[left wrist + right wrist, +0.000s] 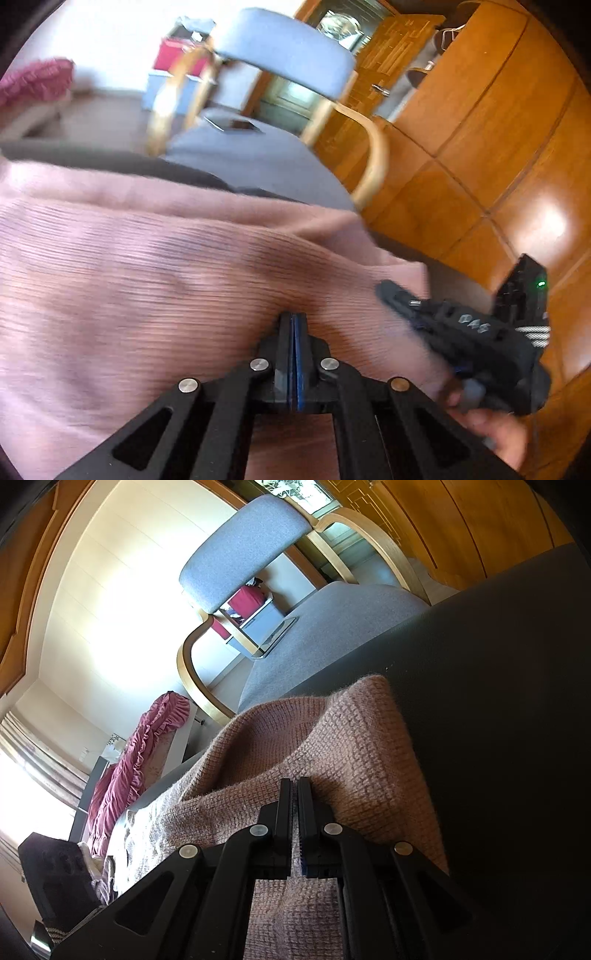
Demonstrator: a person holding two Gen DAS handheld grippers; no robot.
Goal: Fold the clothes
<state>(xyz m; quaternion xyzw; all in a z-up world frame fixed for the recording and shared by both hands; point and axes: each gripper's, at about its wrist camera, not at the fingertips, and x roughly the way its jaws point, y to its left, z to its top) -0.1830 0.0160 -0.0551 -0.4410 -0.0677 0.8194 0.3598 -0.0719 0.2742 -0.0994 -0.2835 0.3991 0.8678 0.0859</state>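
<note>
Both claws were closed: my left gripper [293, 325] nipped nothing I could confirm, my right gripper [294, 790] pinched the soft pink ribbed knit sweater [280, 738] on the dark table [498, 701]. Light, floppy; I judged edges best.

Both wrist views look steeply down, close over the pink sweater [147, 266] [295, 746], sharing the grey chair [284, 48] [243, 550] beyond.
</note>
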